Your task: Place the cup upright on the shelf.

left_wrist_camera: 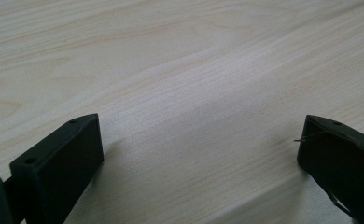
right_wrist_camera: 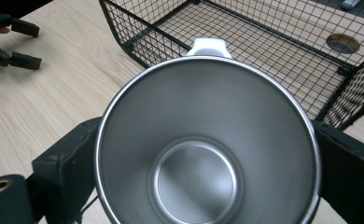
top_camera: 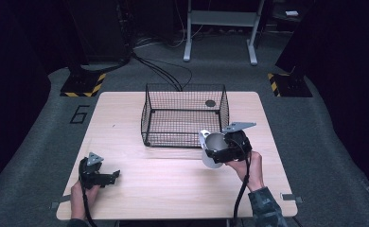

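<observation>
Right gripper (top_camera: pixel 219 150) is clamped on the steel cup (right_wrist_camera: pixel 207 154), jaws hugging both sides. It's just beside the wire basket (top_camera: pixel 185 115). Left gripper (top_camera: pixel 112 176) sits wide open over the table (left_wrist_camera: pixel 180 70).

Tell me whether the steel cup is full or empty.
Empty: the right gripper view looks straight into the shiny steel cup and its bare bottom shows.

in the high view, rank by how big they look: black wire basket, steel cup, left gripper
1. Black wire basket, clearly largest.
2. Shiny steel cup, held in the right gripper.
3. Black left gripper, looking about the same size as the cup, so their order is unsure.
</observation>
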Motion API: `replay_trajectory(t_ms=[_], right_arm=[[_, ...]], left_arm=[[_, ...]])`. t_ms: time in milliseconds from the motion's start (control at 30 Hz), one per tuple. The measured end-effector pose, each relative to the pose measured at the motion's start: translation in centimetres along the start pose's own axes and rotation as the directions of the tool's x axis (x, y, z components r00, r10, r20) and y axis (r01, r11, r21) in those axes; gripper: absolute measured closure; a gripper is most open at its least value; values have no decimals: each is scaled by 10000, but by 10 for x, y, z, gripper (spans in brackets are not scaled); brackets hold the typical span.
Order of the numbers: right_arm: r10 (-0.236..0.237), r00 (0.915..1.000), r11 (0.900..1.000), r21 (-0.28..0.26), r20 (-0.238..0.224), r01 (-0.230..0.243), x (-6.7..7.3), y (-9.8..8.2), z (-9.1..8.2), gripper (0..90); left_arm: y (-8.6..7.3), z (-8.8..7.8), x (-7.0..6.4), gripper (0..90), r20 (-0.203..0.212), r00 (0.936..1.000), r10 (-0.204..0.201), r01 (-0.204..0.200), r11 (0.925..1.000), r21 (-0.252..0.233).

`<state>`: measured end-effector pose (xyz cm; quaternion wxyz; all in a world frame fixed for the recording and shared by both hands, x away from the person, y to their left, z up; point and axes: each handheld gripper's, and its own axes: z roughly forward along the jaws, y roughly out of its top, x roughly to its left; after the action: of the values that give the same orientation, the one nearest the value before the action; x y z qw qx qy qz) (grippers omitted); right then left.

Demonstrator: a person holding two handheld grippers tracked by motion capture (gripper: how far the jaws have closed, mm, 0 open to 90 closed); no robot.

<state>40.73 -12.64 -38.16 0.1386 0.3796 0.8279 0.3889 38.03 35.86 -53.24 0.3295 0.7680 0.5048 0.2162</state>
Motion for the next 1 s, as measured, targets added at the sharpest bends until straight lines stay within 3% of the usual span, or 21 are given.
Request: replay_trajectory(t_ms=[1000], right_arm=[[-525, 9985, 9975, -471, -137, 518, 1, 52, -6, 59]], left_arm=[[0, 0, 0, 2, 14, 10000, -1, 1, 10000, 33]])
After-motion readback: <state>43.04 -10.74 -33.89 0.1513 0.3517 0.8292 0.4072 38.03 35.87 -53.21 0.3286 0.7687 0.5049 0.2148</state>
